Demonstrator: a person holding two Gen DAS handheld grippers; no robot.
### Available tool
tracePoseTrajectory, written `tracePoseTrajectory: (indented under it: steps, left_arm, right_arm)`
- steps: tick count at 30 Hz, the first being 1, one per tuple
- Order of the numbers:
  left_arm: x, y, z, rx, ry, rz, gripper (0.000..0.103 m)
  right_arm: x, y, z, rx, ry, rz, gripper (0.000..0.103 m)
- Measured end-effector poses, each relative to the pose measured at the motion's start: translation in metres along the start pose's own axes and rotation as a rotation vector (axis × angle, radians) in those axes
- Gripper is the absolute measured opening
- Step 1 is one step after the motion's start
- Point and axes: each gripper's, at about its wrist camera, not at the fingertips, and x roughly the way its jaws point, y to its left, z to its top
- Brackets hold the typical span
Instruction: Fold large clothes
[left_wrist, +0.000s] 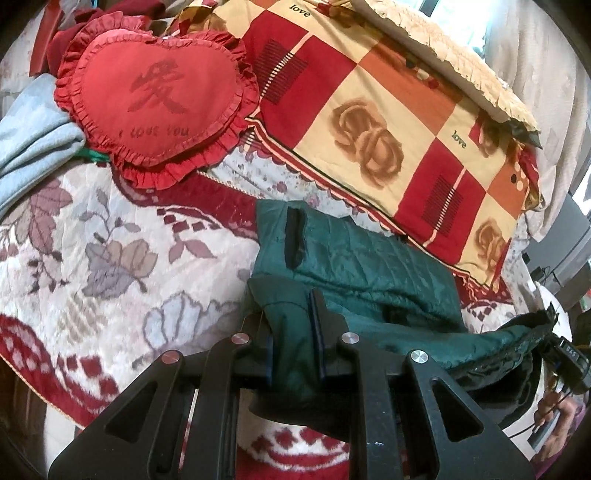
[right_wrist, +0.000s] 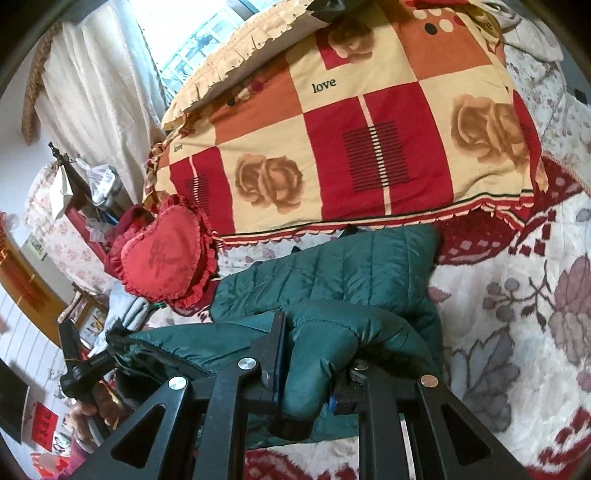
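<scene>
A dark green quilted jacket (left_wrist: 362, 266) lies partly folded on the floral bedspread (left_wrist: 92, 240), just in front of a checked quilt. My left gripper (left_wrist: 291, 325) is shut on a bunched edge of the jacket, lifted a little above the bed. My right gripper (right_wrist: 314, 354) is shut on another thick fold of the same jacket (right_wrist: 332, 266). The right gripper also shows in the left wrist view (left_wrist: 565, 354) at the far right, and the left one shows in the right wrist view (right_wrist: 85, 365) at the lower left. The jacket's near hem hangs between them.
A folded red, orange and cream checked quilt (left_wrist: 388, 122) lies behind the jacket. A red heart-shaped cushion (left_wrist: 155, 107) sits to its left, next to a light blue garment (left_wrist: 33, 147). Curtains (right_wrist: 92, 81) and a window are beyond the bed.
</scene>
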Motion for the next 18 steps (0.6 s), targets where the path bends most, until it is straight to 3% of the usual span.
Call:
tracePoseTrajectory:
  steps: [9, 18]
  left_arm:
    - [0.025, -0.006, 0.023, -0.001, 0.000, 0.021, 0.015]
    - [0.076, -0.008, 0.059, -0.027, 0.028, 0.073, 0.015]
  right_arm:
    - [0.029, -0.002, 0.024, -0.011, 0.008, -0.059, 0.015]
    - [0.069, -0.010, 0.059, -0.013, 0.012, -0.129, 0.015]
